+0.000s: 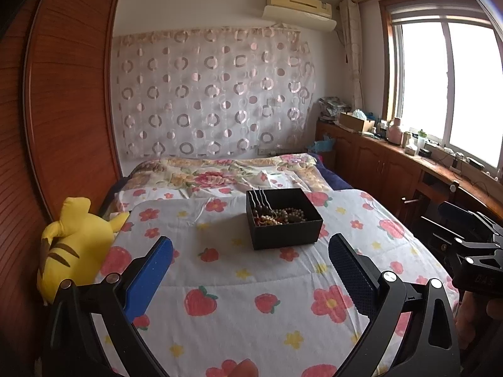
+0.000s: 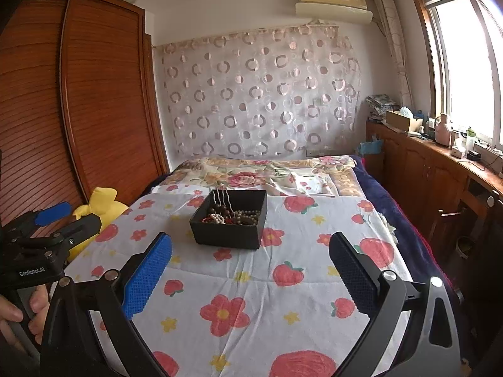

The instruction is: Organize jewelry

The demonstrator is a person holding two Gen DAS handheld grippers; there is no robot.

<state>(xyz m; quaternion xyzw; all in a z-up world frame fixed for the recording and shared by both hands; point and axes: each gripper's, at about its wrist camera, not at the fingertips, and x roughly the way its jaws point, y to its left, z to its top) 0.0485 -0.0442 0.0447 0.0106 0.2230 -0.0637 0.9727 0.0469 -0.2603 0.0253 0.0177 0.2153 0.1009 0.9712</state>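
Note:
A black open box [image 1: 284, 218] [image 2: 230, 221] sits on the flowered bedspread [image 1: 239, 286], holding a tangle of bead strands and pearl bracelets [image 1: 281, 216] [image 2: 232, 216], with a few thin wavy hairpins sticking up at its back left. My left gripper [image 1: 251, 248] hovers open in front of the box, nothing between its blue pads. My right gripper [image 2: 250, 245] is also open and empty, just short of the box. Each gripper shows at the other view's edge: the right gripper [image 1: 465, 232] and the left gripper [image 2: 47, 223], held by a hand [image 2: 19, 314].
A yellow plush toy [image 1: 74, 245] [image 2: 100, 207] lies at the bed's left edge beside a wooden wardrobe [image 1: 63, 100]. A wooden counter [image 1: 393, 157] with bottles and boxes runs under the window on the right. A folded floral quilt [image 1: 220, 172] lies beyond the box.

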